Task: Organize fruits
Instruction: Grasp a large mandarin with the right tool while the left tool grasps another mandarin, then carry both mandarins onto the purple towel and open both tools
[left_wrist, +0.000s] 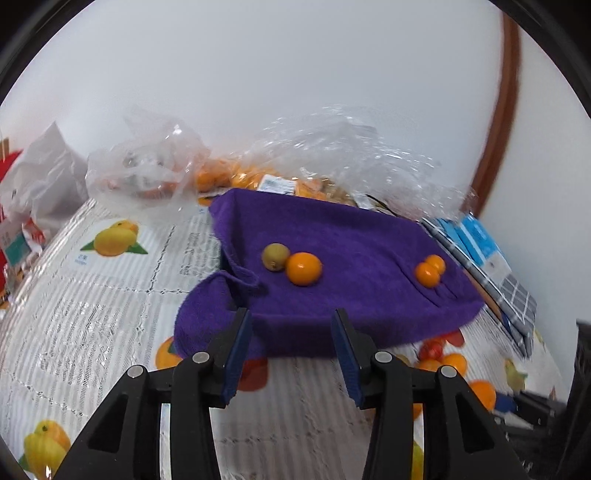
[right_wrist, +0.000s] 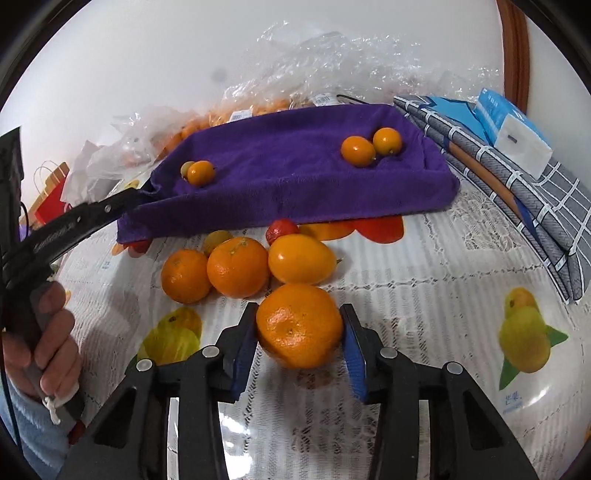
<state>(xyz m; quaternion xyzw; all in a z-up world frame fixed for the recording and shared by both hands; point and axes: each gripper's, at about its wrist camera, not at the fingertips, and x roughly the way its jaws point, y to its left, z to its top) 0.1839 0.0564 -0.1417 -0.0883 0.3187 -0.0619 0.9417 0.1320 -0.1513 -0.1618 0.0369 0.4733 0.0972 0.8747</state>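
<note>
Right gripper (right_wrist: 300, 332) is clamped on a mandarin (right_wrist: 299, 325) just above the tabletop (right_wrist: 424, 295) – three more fruits (right_wrist: 236, 266) sit right behind it. Left gripper (left_wrist: 291, 339) hangs partly open with nothing in it, pointed at the purple towel (left_wrist: 351, 258) carrying small oranges (left_wrist: 303, 268).

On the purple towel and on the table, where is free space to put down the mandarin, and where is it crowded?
The purple towel is bare in the middle, between the left kumquat pair and the right kumquat pair. The tablecloth is bare right of the held mandarin, up to the folded checked cloth. Crowded: the loose fruit cluster below the towel's front edge.
</note>
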